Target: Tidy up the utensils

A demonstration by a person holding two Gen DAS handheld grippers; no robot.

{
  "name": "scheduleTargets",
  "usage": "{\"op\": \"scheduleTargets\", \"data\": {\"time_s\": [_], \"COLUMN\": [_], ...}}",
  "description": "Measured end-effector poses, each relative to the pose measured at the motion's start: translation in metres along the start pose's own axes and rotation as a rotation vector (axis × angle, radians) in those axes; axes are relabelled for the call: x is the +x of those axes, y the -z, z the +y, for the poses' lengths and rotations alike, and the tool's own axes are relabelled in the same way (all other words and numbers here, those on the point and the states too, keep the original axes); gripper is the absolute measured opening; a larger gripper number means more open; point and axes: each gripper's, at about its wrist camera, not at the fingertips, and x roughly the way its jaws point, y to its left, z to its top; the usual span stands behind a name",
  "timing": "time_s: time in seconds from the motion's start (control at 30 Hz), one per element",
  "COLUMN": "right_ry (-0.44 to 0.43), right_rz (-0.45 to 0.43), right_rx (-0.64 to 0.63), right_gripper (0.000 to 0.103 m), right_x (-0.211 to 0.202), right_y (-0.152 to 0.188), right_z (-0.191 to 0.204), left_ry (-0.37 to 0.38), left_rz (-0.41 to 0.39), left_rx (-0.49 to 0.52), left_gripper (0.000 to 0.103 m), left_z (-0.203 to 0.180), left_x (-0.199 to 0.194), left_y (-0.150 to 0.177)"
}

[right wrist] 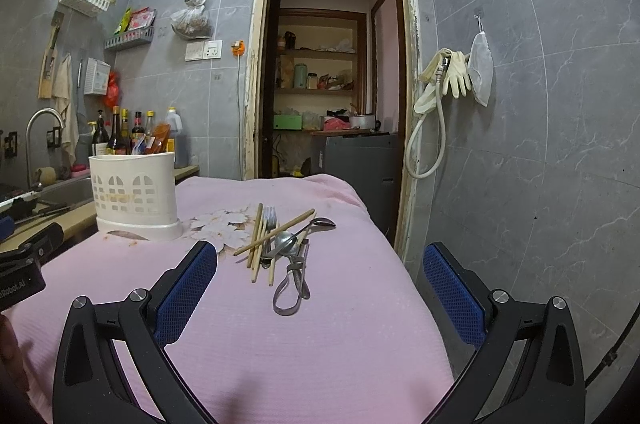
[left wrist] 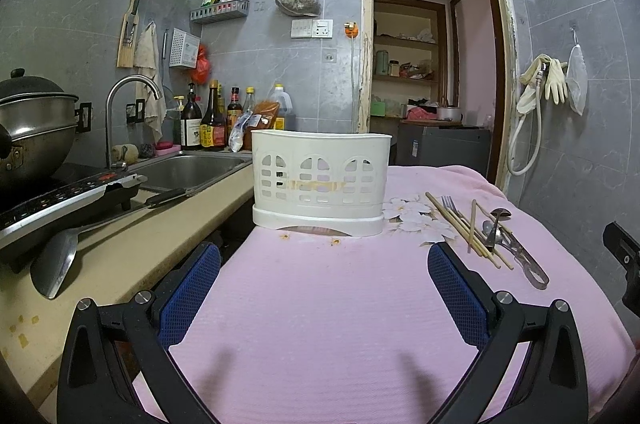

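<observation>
Nothing looks sorted yet. The white cutlery caddy [left wrist: 320,184] stands straight ahead of the left tool [left wrist: 324,288], and through its cut-out windows it appears empty, though I can't see down into the top. All the utensils lie in one loose heap on the pink cloth [right wrist: 320,344] covering the worktop, just ahead of the right tool [right wrist: 320,288] and a little toward its left finger: wooden chopsticks [right wrist: 262,242] crossed over a fork [right wrist: 270,224], two spoons [right wrist: 298,236] and a metal loop-handled piece [right wrist: 294,284] I can't name for certain. So the whole job seems to remain.

Both tools hover with their blue pads spread wide apart, gripping nothing.

There is bare cloth between each tool and its target, so the approach looks free. Beyond the right tool's right finger the cloth edge drops off toward the tiled wall, near the heap. Off the left tool's left finger sits the beige counter [left wrist: 132,252] with a spatula [left wrist: 56,264] and the sink [left wrist: 188,170].
</observation>
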Motion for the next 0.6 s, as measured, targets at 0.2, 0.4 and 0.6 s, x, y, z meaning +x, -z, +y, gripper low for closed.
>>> {"op": "scheduleTargets", "data": {"time_s": [0.2,0.4,0.6], "right_ry": [0.0,-0.002,-0.003], "right_rz": [0.0,0.003,0.002], "right_rx": [-0.001,-0.001,-0.003], "right_gripper": [0.103,0.103,0.103], "right_x": [0.0005,0.001,0.0007], "right_y": [0.0007,0.0015,0.0029], "right_z": [0.0003,0.0001,0.0029], "left_ry": [0.0,-0.001,-0.003], "left_rz": [0.001,0.001,-0.001], "left_rx": [0.0,0.001,-0.002], "left_gripper": [0.102,0.102,0.102], "left_z": [0.0004,0.0005,0.003], "left_x": [-0.0002,-0.0003,-0.0001], "left_y": [0.0007,0.0004,0.0015]}}
